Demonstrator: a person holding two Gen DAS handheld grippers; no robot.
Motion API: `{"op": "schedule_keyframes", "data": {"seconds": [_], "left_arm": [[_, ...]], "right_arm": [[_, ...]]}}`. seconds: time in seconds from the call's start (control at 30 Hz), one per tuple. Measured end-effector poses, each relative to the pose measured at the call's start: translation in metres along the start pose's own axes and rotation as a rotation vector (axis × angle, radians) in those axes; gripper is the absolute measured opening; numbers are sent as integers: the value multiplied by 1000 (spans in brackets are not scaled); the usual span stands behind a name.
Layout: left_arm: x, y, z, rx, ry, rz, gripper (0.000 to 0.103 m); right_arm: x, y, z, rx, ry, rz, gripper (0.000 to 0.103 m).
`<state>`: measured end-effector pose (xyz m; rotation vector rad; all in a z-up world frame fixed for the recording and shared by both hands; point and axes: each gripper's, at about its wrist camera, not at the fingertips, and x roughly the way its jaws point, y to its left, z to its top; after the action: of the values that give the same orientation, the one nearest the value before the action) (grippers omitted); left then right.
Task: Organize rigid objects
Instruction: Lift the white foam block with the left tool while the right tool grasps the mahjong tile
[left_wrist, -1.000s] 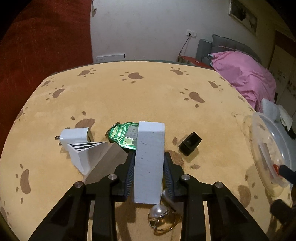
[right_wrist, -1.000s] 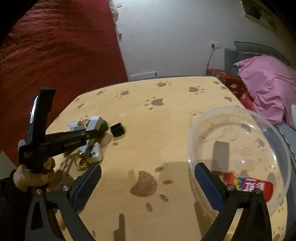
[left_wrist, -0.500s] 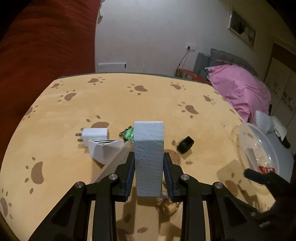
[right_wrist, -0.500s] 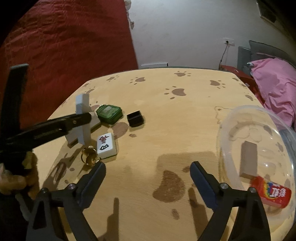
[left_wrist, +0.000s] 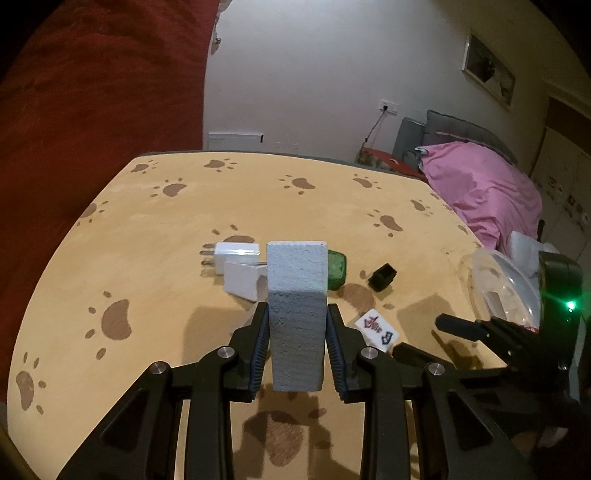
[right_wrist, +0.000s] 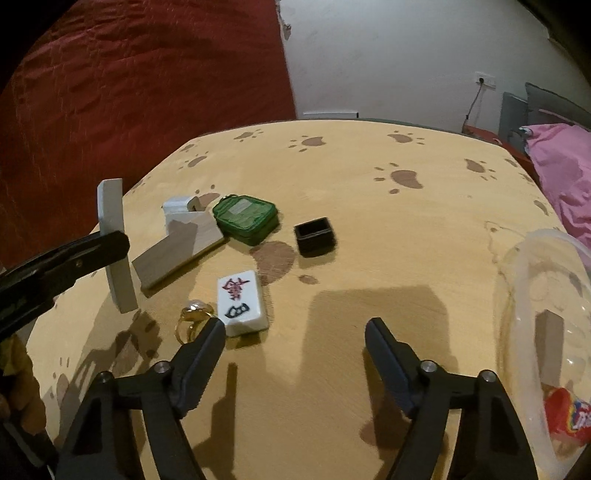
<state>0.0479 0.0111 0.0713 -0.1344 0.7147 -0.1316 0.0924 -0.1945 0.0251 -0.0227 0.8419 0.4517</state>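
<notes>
My left gripper (left_wrist: 297, 332) is shut on an upright grey-white block (left_wrist: 297, 314), held above the paw-print table (left_wrist: 147, 295); the right wrist view shows that block (right_wrist: 114, 243) at the far left. My right gripper (right_wrist: 295, 328) hangs low over the table, its jaws closing with nothing between them. A mahjong tile (right_wrist: 242, 302) lies just beyond its left fingertip (right_wrist: 216, 330), and a gold ring (right_wrist: 194, 319) sits beside that. Further back are a green case (right_wrist: 245, 219), a small black box (right_wrist: 314, 236), a white wedge box (right_wrist: 181, 251) and a white charger (left_wrist: 236, 254).
A clear plastic bowl (right_wrist: 535, 258) at the right table edge holds a wooden block (right_wrist: 552, 343) and a red packet (right_wrist: 567, 415). A red curtain (right_wrist: 147, 92) hangs to the left. A pink blanket (left_wrist: 487, 192) lies past the table's right side.
My left gripper has lifted the block and drawn back from the pile. The right gripper has swung left from the bowl towards the tile and ring, and its jaws have narrowed.
</notes>
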Motion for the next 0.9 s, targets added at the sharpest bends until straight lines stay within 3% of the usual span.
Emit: {"op": "schedule_keyframes", "data": {"seconds": [0.63,0.73,0.83,0.9], "left_arm": [[-6,8,-16,-17,18,-13,30],[-6,8,-17,-18,18,-15,30],[-6,6,-18,-15,19,-17,30],[-7,5,-19,-14,19,-18,30]], "right_arm": [[22,22,12,-50,24,12,69],[21,21,11,-46,24,27,59],[18,21,9,-44,25,37,38],[16,20,6,-39,25,45,35]]}}
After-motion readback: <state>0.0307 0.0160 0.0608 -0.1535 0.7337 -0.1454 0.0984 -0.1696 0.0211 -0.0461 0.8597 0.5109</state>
